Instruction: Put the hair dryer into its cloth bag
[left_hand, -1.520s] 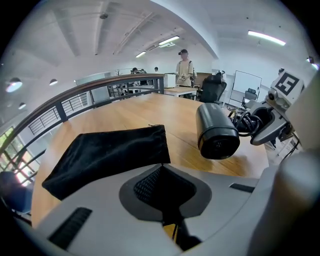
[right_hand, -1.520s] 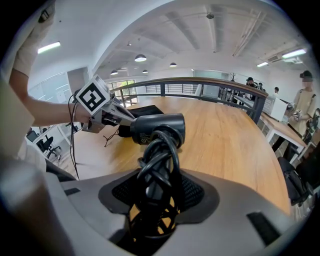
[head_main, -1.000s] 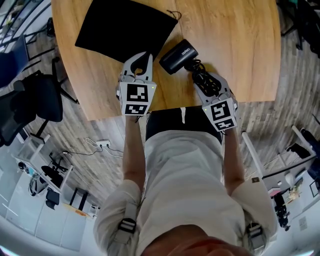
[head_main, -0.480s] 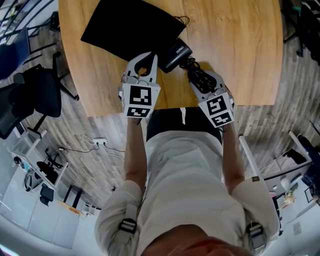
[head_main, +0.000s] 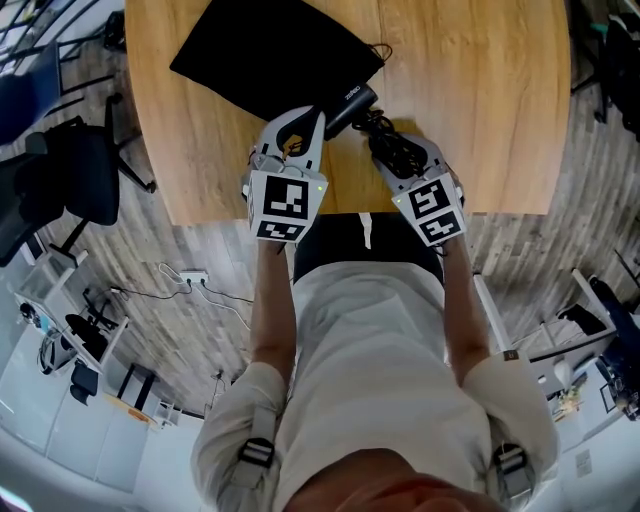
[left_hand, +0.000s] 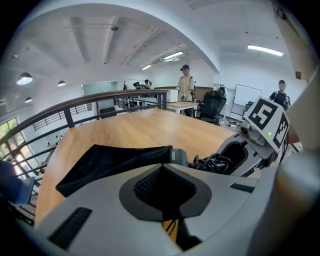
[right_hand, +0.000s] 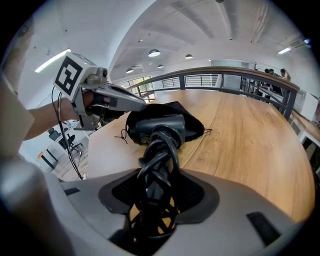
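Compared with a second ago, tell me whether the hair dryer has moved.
Yes. The hair dryer has slid left across the table toward the cloth bag; its nose now sits at the bag's mouth.

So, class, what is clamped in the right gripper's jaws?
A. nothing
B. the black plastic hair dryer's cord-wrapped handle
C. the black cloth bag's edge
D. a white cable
B: the right gripper view shows the right gripper closed on the cord-wrapped handle of the black plastic hair dryer.
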